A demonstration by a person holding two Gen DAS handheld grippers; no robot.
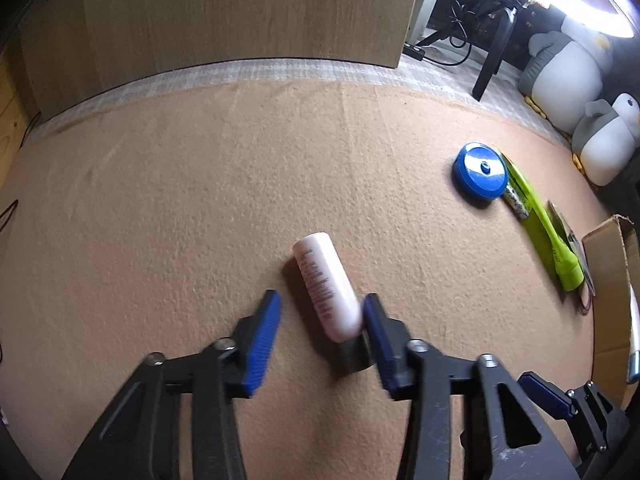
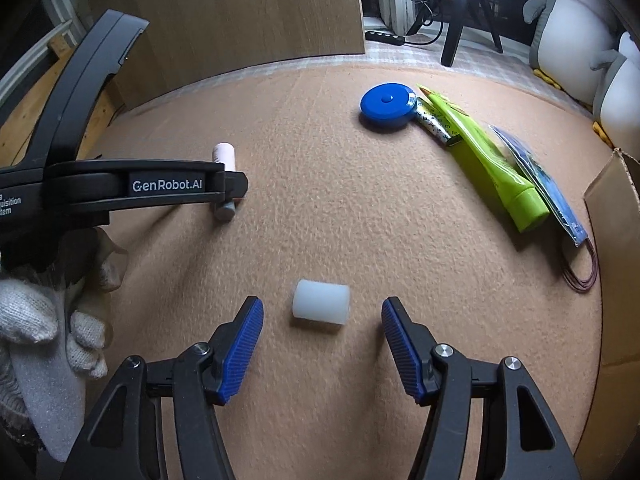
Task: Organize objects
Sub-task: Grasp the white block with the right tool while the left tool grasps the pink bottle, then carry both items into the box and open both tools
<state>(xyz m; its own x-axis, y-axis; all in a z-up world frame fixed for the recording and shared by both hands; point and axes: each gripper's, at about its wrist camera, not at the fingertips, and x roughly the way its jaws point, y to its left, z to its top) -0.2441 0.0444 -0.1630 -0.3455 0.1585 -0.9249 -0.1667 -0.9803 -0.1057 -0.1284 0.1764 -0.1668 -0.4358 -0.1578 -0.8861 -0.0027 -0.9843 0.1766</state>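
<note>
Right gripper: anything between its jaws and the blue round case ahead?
In the right wrist view, a white cylinder lies on its side just ahead of the open right gripper. Beyond it, only bare tan mat up to the blue round case.

Counted on the tan surface [image 2: 320, 208]: one pink bottle [image 1: 326, 286] with a grey cap, one white cylinder [image 2: 321, 302], one blue round tape measure [image 2: 387, 105], one green tube [image 2: 490, 160], one small patterned stick [image 2: 434, 126] beside the tape measure, one clear blue-printed packet [image 2: 540, 184], and one loop of dark red wire [image 2: 586, 276]. At three o'clock stands one cardboard box [image 2: 616, 240]. Two plush penguins [image 2: 572, 28] sit at one o'clock.
</note>
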